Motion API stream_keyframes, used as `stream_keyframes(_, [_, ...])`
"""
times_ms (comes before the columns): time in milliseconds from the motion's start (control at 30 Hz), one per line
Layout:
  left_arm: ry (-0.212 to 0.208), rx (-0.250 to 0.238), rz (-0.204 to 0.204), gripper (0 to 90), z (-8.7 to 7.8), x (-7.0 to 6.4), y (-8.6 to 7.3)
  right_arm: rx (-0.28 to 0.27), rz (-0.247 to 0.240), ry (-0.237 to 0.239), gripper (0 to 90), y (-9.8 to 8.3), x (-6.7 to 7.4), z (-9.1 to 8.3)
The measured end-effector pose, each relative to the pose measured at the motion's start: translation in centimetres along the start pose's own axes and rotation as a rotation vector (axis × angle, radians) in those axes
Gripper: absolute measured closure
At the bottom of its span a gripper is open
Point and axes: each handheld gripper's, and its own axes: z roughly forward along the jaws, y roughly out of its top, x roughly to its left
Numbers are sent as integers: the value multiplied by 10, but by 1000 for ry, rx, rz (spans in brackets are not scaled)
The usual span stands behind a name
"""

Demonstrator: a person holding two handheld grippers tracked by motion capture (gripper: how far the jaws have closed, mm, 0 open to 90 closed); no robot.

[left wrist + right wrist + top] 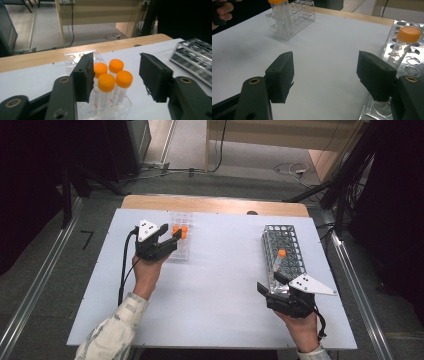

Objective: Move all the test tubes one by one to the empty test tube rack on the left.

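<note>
A clear plastic rack [181,251] at the table's back left holds several orange-capped tubes [180,231]. My left gripper [170,236] stands open right at that rack. In the left gripper view its jaws straddle the tubes [107,82], and the left pad [83,75] is close beside one of them; my left gripper [120,77] grips nothing. At the right, a metal rack [286,236] carries one orange-capped tube [280,256], leaning slightly. My right gripper [271,282] is open at the near end of it, the tube [408,37] just beyond its right pad [374,75].
The white board [220,285] lies on a wooden table whose far edge [215,204] shows behind it. Cables trail from both grippers. The clear rack [297,15] and the other hand [222,11] appear far off in the right gripper view.
</note>
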Motion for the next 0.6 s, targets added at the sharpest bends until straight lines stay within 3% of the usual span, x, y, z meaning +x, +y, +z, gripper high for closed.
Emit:
stream_keyframes(300, [-51, 4, -16, 308, -30, -13, -23, -7, 10, -28, 287, 0, -6, -1])
stream_keyframes(600, [-85, 48, -58, 236, -44, -18, -49, -18, 14, -75, 288, 1, -13, 0])
